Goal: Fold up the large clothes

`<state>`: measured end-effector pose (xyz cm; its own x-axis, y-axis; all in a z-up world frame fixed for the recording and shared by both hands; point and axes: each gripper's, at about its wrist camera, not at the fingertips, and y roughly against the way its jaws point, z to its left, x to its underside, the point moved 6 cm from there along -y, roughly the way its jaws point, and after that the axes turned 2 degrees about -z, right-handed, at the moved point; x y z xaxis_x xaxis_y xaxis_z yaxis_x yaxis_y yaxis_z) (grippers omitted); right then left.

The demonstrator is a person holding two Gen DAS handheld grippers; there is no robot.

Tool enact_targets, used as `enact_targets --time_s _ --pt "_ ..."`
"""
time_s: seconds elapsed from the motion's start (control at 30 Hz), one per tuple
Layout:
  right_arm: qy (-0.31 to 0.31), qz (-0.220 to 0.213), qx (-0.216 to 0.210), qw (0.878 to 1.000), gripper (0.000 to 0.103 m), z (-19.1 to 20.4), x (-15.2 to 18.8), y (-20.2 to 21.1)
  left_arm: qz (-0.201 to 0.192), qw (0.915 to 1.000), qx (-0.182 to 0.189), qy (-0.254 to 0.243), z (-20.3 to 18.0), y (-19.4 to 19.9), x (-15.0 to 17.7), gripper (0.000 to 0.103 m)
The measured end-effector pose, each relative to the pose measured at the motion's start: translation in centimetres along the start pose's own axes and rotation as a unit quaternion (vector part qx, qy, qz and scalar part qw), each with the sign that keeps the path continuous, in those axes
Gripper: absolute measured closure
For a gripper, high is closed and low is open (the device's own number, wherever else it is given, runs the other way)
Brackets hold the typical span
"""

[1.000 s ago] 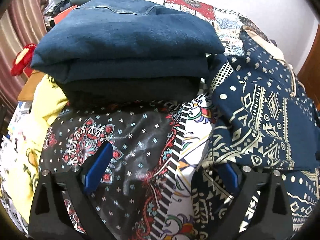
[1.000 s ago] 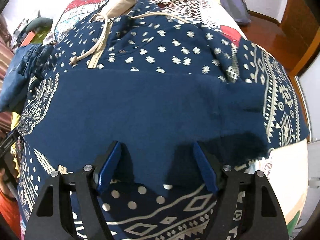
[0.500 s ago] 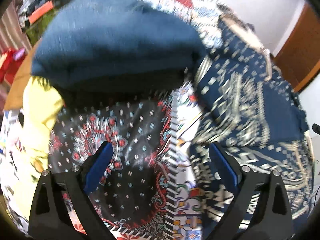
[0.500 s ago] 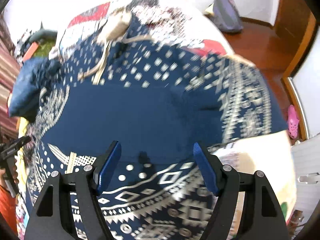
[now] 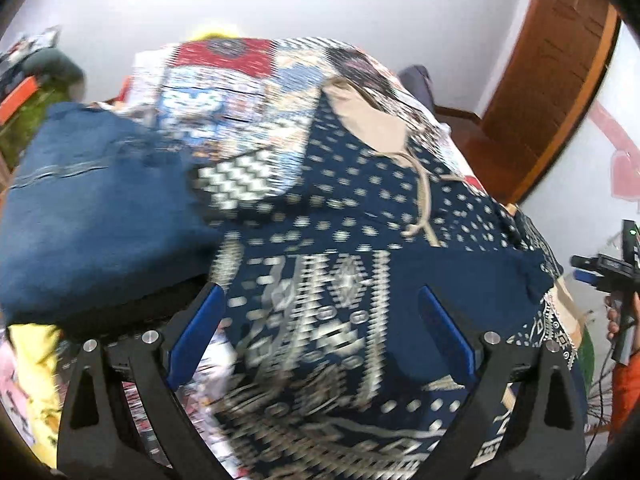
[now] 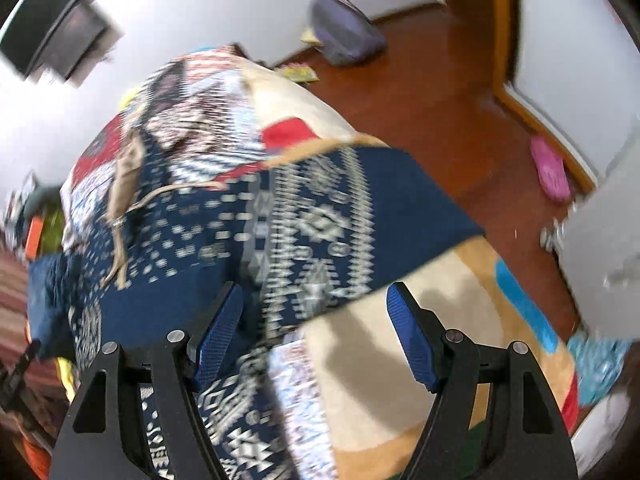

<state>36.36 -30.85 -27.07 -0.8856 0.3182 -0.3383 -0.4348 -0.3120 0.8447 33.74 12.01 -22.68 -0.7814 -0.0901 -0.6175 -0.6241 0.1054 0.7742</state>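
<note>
A navy hooded garment with white geometric print [image 5: 360, 264] lies spread on the bed, its beige hood [image 5: 372, 120] at the far end; in the right wrist view it [image 6: 304, 224] reaches the bed's right side. My left gripper [image 5: 320, 332] is open and empty above the garment's lower part. My right gripper [image 6: 316, 332] is open and empty above the garment's right edge. Both views are motion-blurred.
A stack of folded dark blue clothes [image 5: 100, 208] sits at the left on the patchwork bedspread [image 5: 240, 88]. A yellow cloth [image 5: 28, 360] lies at the near left. The wooden floor [image 6: 432, 120] with a pink slipper [image 6: 552, 168] lies right of the bed.
Both grippers have lifted and swung to the right. The left now looks over the navy garment instead of the black floral cloth; the right now looks over the bed's right edge and floor.
</note>
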Motion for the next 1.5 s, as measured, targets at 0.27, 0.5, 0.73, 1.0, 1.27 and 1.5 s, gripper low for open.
enact_targets --time_s 0.27,0.5,0.73,1.0,1.27,1.5 --pt "-0.069 0.009 -0.006 0.998 0.032 -3.6 -1.7 -3.7 0.065 0.9974 0.028 -0.014 -4.0 -7.1 1.5 0.005" --pt "-0.095 -0.034 0.032 0.994 0.039 -5.2 -4.7 -5.5 0.080 0.9966 0.018 -0.010 -4.0 -10.0 2.5 0.005" --pt "-0.079 -0.090 0.082 0.989 0.094 -4.0 -7.0 -3.8 0.076 0.9967 0.008 -0.028 -4.3 -9.9 2.7 0.005" --pt "0.067 -0.195 0.052 0.977 0.096 5.5 -6.8 4.8 0.041 0.9990 0.003 -0.019 -3.3 -6.2 1.6 0.005" --pt "0.182 -0.150 -0.085 0.968 0.096 16.8 -1.6 7.2 -0.006 0.9992 -0.003 -0.038 -3.3 -1.0 0.8 0.005" --pt "0.212 -0.009 -0.071 0.975 0.096 18.9 5.0 -0.9 -0.003 0.9983 -0.012 -0.056 -3.5 0.6 2.5 0.005"
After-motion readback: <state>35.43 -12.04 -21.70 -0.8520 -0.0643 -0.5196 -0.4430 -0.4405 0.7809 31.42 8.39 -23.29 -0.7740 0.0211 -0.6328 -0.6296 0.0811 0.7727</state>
